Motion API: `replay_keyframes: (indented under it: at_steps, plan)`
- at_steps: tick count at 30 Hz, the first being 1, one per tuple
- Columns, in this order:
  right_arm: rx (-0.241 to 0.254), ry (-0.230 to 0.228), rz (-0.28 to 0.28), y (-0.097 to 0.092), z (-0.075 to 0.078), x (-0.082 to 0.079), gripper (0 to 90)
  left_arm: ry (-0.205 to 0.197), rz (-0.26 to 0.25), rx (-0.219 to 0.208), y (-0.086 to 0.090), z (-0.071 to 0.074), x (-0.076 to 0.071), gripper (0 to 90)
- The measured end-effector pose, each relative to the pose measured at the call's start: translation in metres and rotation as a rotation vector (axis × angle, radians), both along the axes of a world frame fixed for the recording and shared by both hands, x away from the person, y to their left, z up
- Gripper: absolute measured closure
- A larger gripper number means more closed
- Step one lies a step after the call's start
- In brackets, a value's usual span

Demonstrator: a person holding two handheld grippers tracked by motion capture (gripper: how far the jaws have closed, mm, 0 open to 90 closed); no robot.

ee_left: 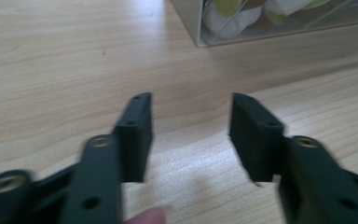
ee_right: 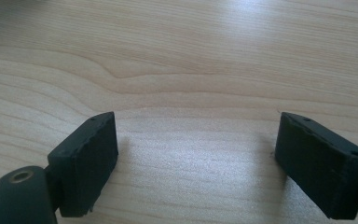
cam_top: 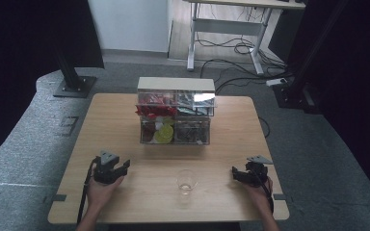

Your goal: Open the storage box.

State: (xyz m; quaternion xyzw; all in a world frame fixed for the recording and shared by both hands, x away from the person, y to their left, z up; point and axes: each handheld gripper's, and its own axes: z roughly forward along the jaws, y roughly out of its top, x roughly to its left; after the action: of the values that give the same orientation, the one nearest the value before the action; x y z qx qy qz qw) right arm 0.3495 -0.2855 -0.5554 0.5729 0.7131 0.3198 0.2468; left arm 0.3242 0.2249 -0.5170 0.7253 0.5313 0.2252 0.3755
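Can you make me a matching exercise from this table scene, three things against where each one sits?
Things:
1. small clear drinking glass
2. clear plastic organiser box with compartments
3. left tool

Places:
A. far middle of the light wooden table
B. near left, jaws open over bare wood
C. near edge, between the two hands

Pairs: 1-C, 2-A, 3-B

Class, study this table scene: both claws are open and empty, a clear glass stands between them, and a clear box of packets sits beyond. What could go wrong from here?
1. The glass is transparent and hard to judge against the table; either claw, left claw or right claw, might knock it over.
2. Reaching for the clear box over the glass could tip the glass.
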Motion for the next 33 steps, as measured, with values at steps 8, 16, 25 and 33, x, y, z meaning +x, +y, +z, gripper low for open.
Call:
replay_keyframes:
  at_steps: [8,16,25,33]
  plan:
    - [0.0,-0.001,-0.005,-0.001,0.0,-0.001,13.4,0.018,-0.097,-0.044,0.003,0.009,-0.001,82.4]
    - [-0.002,-0.001,-0.009,-0.001,0.0,-0.001,13.5,0.026,-0.147,-0.046,-0.007,0.012,0.003,90.0]
    - [0.002,0.0,-0.021,0.0,0.0,-0.002,13.9,0.033,-0.157,-0.067,-0.023,0.012,0.01,90.0]
    - [0.0,-0.002,-0.016,0.0,0.0,-0.003,14.4,0.045,-0.173,-0.068,-0.039,0.013,0.019,90.0]
